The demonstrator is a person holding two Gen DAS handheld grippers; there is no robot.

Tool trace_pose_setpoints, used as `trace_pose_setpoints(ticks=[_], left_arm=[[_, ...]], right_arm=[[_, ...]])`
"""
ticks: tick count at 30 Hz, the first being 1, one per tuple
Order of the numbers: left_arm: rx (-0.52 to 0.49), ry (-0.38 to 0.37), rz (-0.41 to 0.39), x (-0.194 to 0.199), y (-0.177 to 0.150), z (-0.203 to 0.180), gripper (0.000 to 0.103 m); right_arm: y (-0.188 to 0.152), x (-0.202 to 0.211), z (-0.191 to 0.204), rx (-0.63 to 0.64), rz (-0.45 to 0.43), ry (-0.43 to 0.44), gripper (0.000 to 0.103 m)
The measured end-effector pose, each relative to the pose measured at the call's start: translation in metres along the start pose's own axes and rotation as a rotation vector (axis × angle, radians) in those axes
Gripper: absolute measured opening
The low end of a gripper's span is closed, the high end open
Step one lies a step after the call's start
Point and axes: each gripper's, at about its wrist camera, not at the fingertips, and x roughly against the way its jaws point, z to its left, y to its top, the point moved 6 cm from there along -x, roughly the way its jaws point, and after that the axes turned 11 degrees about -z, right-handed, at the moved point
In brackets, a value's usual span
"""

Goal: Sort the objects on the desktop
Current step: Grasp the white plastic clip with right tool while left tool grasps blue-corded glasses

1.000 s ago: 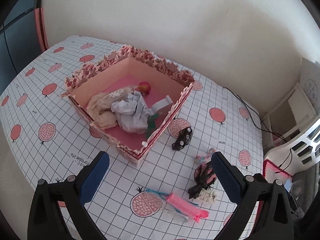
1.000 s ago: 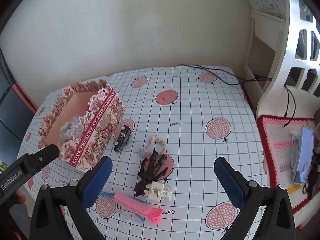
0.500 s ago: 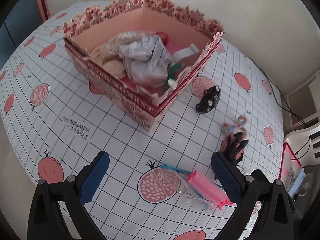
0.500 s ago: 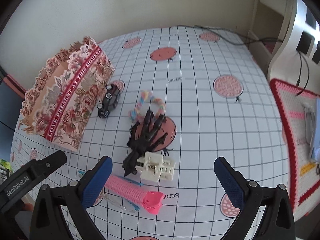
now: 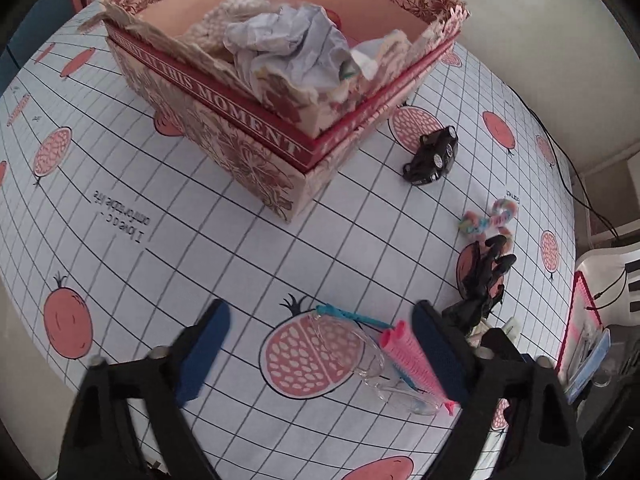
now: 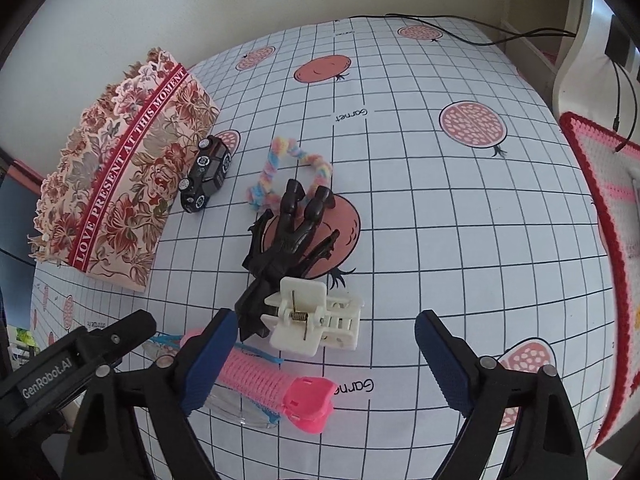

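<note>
Both grippers are closing, gripping nothing. Left gripper (image 5: 320, 344) spans clear plastic glasses (image 5: 376, 364); a pink ridged hair roller (image 5: 412, 364) hugs its right finger. A white plastic claw clip (image 6: 316, 320) lies just ahead of the right gripper (image 6: 324, 364).

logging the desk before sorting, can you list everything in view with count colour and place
box: 1, floral red and pink, far left, holds crumpled paper
toy car: 1, black, beside box
twisted loop: 1, pastel, mid table
claw clip: 1, black, centre
clip: 1, white, against black one
hair roller: 1, pink, near edge
glasses: 1, clear, under roller
tablecloth: 1, white grid, red fruit prints
left gripper: closing, empty
right gripper: closing, empty
</note>
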Motion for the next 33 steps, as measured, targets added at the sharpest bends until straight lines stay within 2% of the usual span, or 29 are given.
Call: trace_pose_setpoints(ticks=[4,6,11,13,15,17,28,33], left_arm=[[0.013,-0.009,0.031,-0.006,-0.005,0.000,0.081],[0.017,-0.018,0.041,-0.007,-0.007,0.000,0.073],[0.000,-0.010,0.050,-0.011,-0.010,-0.002,0.063],[-0.007,-0.014,0.057,-0.014,-0.012,-0.005,0.059],[-0.010,-0.025,0.073,-0.017,-0.015,-0.007,0.048],[-0.015,-0.025,0.082,-0.020,-0.018,-0.009,0.045],[-0.072,0.010,0.050,-0.021,-0.019,-0.016,0.042],[-0.126,0.049,0.024,-0.023,-0.019,-0.021,0.042]], right_arm=[[-0.005,-0.004,0.000,-0.006,0.017,0.006,0.077],[-0.005,-0.004,0.000,-0.011,0.016,0.010,0.068],[-0.004,-0.003,-0.001,-0.033,0.009,0.026,0.057],[-0.005,-0.003,-0.002,-0.037,0.008,0.025,0.056],[-0.004,-0.003,-0.005,-0.042,0.011,0.021,0.054],[-0.003,-0.001,-0.008,-0.047,0.010,0.020,0.053],[-0.008,0.001,-0.012,-0.042,0.005,-0.010,0.053],[-0.011,0.003,-0.010,-0.020,-0.009,-0.029,0.053]])
